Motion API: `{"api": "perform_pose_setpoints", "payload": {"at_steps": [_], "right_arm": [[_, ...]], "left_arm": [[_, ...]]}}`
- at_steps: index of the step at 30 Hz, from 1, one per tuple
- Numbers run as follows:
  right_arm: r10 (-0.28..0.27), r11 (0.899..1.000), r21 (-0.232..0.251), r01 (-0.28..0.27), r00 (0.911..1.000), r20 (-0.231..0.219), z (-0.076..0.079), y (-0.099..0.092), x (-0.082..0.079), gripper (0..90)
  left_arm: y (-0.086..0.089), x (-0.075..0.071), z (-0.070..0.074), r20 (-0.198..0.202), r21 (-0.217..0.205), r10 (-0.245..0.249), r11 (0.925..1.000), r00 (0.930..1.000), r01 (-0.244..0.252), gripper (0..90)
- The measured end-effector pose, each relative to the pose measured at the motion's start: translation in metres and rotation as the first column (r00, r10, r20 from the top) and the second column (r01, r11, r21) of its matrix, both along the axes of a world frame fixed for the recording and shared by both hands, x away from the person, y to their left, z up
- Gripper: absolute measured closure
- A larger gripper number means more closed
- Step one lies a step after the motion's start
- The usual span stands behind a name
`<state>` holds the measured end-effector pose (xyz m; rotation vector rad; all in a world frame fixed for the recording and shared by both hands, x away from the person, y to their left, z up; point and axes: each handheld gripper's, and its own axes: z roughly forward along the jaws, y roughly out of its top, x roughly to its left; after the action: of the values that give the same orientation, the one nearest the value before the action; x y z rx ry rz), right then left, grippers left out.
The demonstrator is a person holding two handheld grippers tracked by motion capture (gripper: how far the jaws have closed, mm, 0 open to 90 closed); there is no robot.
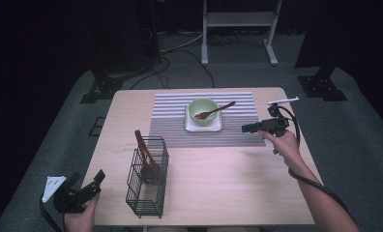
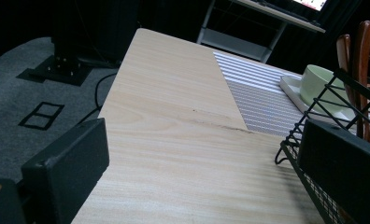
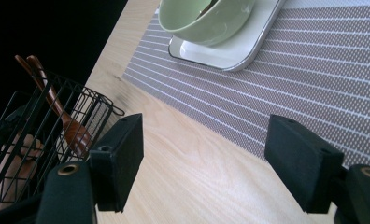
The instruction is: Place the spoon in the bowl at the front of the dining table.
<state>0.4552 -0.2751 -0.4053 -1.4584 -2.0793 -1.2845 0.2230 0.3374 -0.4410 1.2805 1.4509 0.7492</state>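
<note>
A green bowl (image 1: 202, 110) with a wooden spoon (image 1: 217, 111) lying in it sits on a white square plate (image 1: 204, 127) on the striped placemat (image 1: 170, 126). A black wire basket (image 1: 148, 179) near the table's front holds two wooden spoons (image 1: 145, 152). My left gripper (image 1: 87, 178) rests at the front left corner, open, its jaws wide over bare wood (image 2: 206, 158) with the basket (image 2: 309, 140) beside the right jaw. My right gripper (image 1: 248, 128) hovers at the mat's right edge, pointing left, open and holding nothing (image 3: 206, 154). The bowl (image 3: 206, 21) lies ahead of it.
The wooden table (image 1: 228, 183) stands on grey carpet. A white frame stand (image 1: 238, 29) and black floor stands (image 1: 322, 82) with cables sit beyond the far edge. Bare wood lies between the basket and my right hand.
</note>
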Motion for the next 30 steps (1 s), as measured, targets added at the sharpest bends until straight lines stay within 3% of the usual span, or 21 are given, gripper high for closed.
{"api": "perform_pose_setpoints", "payload": {"at_steps": [30], "right_arm": [[0.011,1.000,0.011,-0.011,0.9999,-0.010,-0.013,-0.031,-0.039,26.1]], "left_arm": [[0.000,0.000,0.000,-0.003,0.006,0.005,1.0000,1.0000,-0.004,1.4]]}}
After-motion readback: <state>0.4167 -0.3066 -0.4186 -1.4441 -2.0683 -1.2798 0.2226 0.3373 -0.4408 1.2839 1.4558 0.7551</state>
